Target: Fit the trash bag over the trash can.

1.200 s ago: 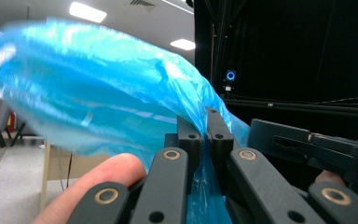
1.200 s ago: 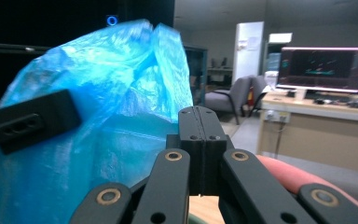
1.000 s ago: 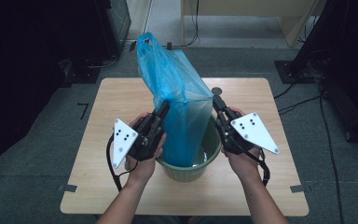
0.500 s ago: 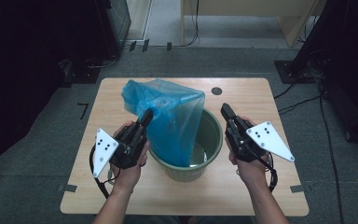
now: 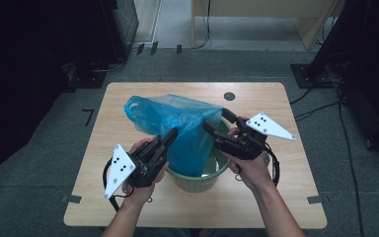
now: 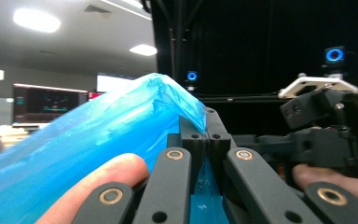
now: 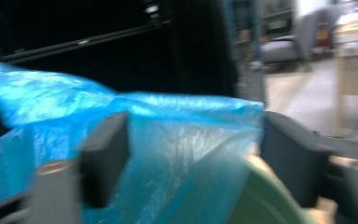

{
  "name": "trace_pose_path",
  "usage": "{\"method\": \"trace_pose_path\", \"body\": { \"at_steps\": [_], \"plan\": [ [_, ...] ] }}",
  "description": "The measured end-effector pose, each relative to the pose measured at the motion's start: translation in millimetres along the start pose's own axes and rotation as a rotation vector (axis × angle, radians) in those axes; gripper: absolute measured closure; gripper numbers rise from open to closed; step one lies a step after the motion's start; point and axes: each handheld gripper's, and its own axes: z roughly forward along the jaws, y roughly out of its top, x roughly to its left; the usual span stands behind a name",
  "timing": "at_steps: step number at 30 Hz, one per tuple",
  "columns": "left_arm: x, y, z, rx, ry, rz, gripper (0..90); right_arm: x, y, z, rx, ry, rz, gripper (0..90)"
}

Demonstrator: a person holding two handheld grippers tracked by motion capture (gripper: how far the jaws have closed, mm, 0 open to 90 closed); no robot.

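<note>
**Bag over bucket, tools on either side**

The bucket [image 5: 197, 175] is sitting on the bench [image 5: 276, 207], near its front edge and about midway across. The bag [image 5: 177, 123] is hanging into the bucket and spilling out toward the back left. The left tool [image 5: 170, 137] is lying at the bag's left side, its jaws pinching the bag's edge. The right tool [image 5: 216, 123] is sitting at the bag's right side, above the bucket's rim.
</note>
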Motion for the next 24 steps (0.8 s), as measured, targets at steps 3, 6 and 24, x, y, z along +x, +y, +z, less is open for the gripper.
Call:
{"method": "trace_pose_path", "body": {
  "at_steps": [3, 6, 24],
  "plan": [
    [-1.4, -2.1, -0.9, 0.007, -0.011, 0.009, 89.8, 7.2, -3.2, -1.1, -0.009, 0.026, -0.066, 80.4],
    [-1.4, -4.0, -3.4, 0.016, -0.008, 0.020, 88.3, 12.4, -3.3, -6.4, -0.046, 0.014, -0.133, 90.0],
    [-22.6, -14.2, -2.4, 0.093, 0.021, 0.106, 90.0, 21.2, 5.9, -31.3, -0.149, -0.075, -0.164, 56.8]
  ]
}}
